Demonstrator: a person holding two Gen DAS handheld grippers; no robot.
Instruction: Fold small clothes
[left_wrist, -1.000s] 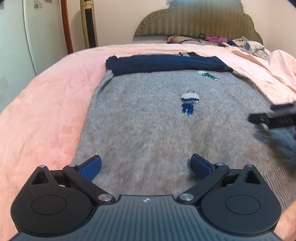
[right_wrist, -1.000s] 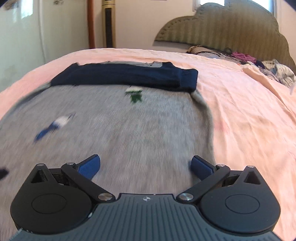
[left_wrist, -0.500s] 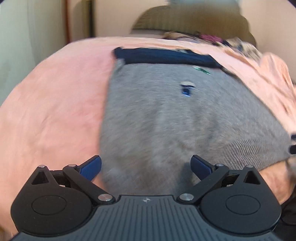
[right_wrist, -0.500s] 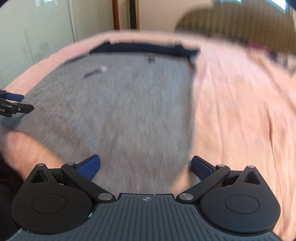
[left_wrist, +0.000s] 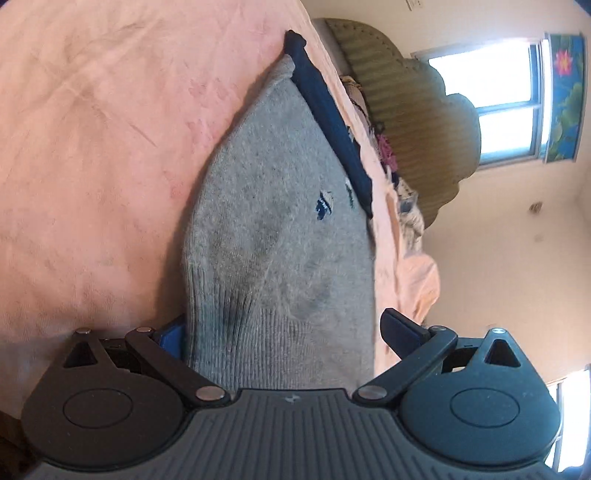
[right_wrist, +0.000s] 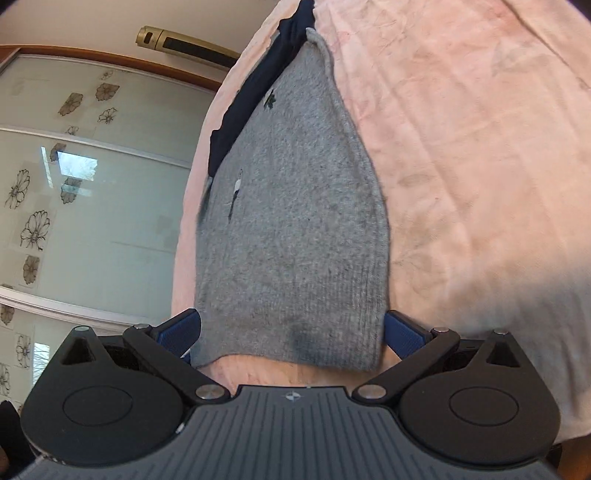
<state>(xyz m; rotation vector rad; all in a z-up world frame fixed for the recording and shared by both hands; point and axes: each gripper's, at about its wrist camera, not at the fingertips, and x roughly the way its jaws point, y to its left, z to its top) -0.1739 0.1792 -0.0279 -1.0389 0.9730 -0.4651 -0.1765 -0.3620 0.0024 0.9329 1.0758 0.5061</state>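
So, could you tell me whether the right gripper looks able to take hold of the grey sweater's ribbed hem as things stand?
Probably yes. The right gripper is open with the grey sweater's ribbed hem lying between its fingers, and only the pink bedspread lies beneath. Nothing blocks it; closing should pinch the knit.

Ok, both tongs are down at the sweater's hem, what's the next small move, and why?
Probably close both tongs on the hem. In each wrist view the grey sweater already has its ribbed hem between wide-open fingers: left tongs, right tongs. It lies flat on the pink bedspread with the navy sleeves folded across the far end, so gripping comes before lifting the hem over.
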